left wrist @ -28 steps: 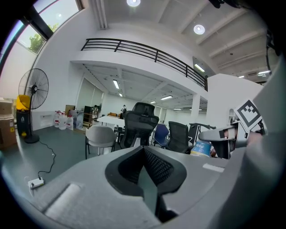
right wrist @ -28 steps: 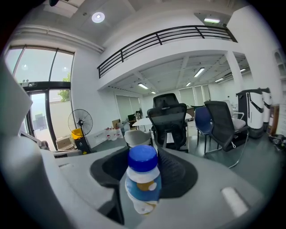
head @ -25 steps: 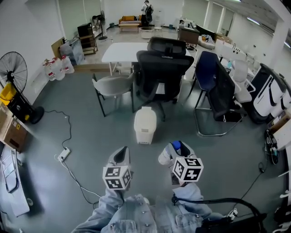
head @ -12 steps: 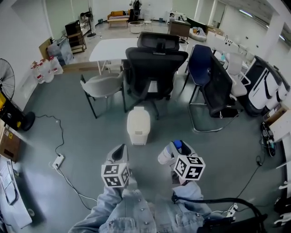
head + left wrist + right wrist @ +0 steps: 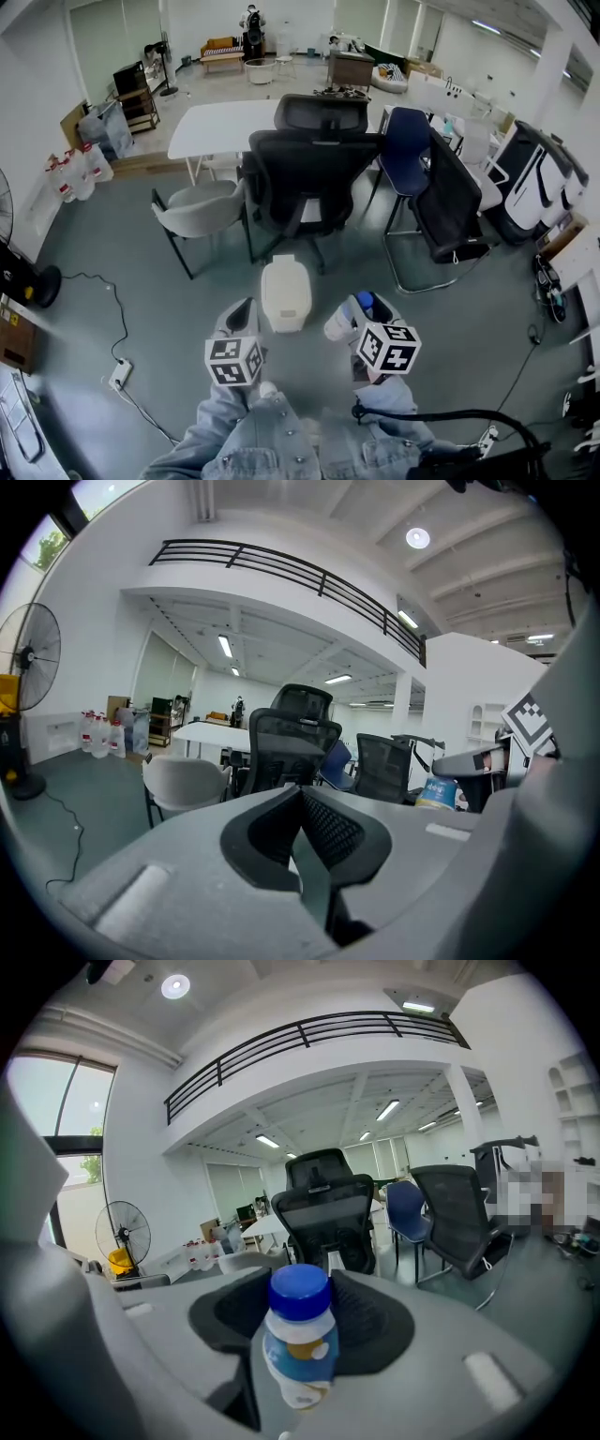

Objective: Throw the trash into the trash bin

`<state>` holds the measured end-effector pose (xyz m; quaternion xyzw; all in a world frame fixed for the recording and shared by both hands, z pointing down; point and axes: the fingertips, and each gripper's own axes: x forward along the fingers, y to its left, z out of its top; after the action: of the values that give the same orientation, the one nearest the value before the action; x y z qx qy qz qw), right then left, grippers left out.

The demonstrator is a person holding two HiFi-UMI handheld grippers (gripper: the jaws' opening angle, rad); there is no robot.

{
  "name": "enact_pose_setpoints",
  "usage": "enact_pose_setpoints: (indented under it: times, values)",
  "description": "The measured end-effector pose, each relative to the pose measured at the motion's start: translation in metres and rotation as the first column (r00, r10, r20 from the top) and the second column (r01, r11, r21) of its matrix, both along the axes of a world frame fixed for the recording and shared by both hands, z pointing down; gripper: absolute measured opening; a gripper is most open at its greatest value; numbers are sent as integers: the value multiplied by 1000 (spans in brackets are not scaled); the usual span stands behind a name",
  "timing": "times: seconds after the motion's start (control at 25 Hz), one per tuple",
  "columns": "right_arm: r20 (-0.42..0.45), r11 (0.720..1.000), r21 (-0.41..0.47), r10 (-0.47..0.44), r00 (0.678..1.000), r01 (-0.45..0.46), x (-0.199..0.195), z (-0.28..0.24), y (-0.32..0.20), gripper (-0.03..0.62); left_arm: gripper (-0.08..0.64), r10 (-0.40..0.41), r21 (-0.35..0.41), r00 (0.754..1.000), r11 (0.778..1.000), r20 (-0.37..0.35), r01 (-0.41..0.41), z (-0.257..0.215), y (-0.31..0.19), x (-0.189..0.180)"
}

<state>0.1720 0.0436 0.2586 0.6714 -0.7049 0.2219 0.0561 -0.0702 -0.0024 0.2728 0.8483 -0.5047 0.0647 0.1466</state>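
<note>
Now the right tool (image 5: 349,317) grips a blue-capped bottle (image 5: 298,1349), left tool (image 5: 244,319) closed, bin (image 5: 286,295) seemingly lidded

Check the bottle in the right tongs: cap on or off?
On. The blue cap sits squarely on the neck of the bottle, with no opening showing in the right gripper view.

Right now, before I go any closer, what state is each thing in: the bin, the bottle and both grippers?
right gripper: shut on the bottle.
left gripper: shut, nothing between its jaws.
bottle: blue cap on, upright, clamped between the pads.
trash bin: upright on the floor, lid down.
</note>
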Motion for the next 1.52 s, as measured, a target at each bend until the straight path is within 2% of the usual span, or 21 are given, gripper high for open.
enact_pose_setpoints:
  times: [0.28,0.52,0.68,1.0,1.16,1.52]
  values:
    - [-1,1000,-9,9,1000,-9,-24,-3,-80,201,9,17,-13,1000,1000,-17,-17,2,-85,-22]
    - [-42,998,-38,48,998,-50,-31,7,-116,201,9,13,-61,1000,998,-28,-14,24,-125,-39]
    - [-33,997,-69,45,998,-47,-28,24,-134,201,9,11,-107,1000,994,-20,-13,43,-136,-38]
    - [-23,994,-109,-12,1000,9,-25,44,-165,201,9,-21,-152,1000,988,-6,20,58,-152,-28]
    - [-25,993,-118,-11,1000,8,-11,57,-171,201,9,-46,-197,999,979,-13,42,82,-159,-20]
    - [-18,984,-179,22,1000,-25,19,109,-174,201,9,-48,-280,998,958,42,58,145,-168,-4]
